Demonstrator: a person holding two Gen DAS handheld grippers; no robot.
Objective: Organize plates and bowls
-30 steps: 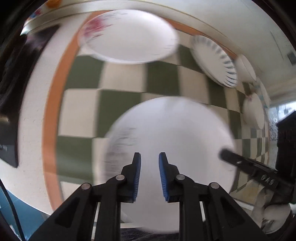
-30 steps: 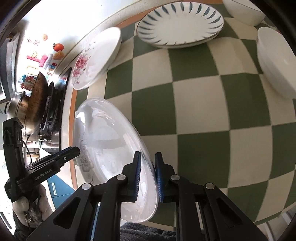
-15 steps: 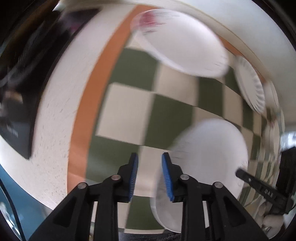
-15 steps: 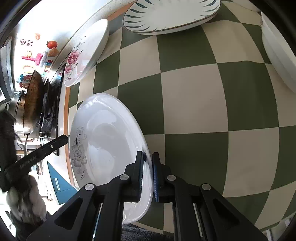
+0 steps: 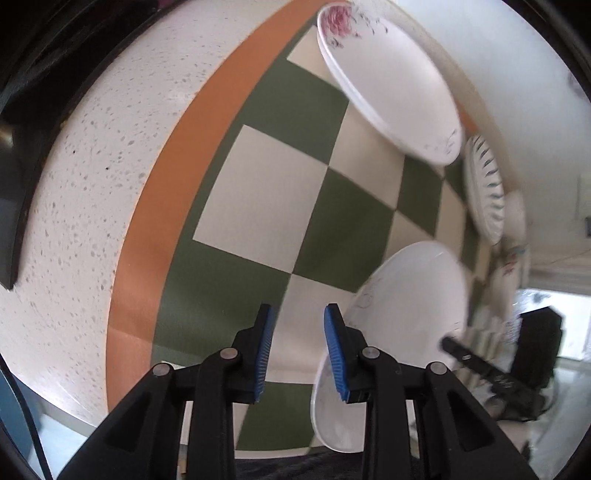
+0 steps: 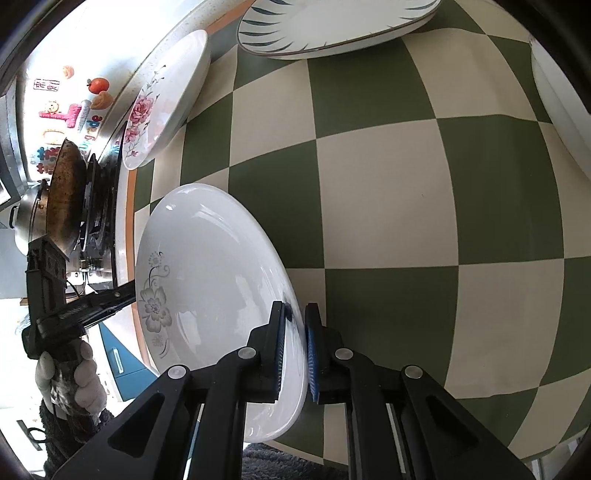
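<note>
My right gripper [image 6: 295,347] is shut on the rim of a white plate with a grey flower print [image 6: 207,280], held tilted above the checkered cloth. The same plate shows at the lower right of the left wrist view [image 5: 406,314]. My left gripper [image 5: 297,350] is open and empty, left of that plate, over the cloth. A pink-flower plate [image 6: 166,99] lies at the far left edge of the cloth, also in the left wrist view [image 5: 388,85]. A blue-leaf plate [image 6: 332,26] lies behind.
A green and cream checkered cloth [image 6: 388,184] with an orange border [image 5: 166,206] covers the speckled counter [image 5: 74,184]. A wok on a stove [image 6: 62,199] stands at the left. White bowls [image 6: 561,96] sit at the right edge.
My left gripper has swung left off the grey-flower plate and now points at bare cloth. My right gripper has lowered the plate closer to level, still gripping its rim.
</note>
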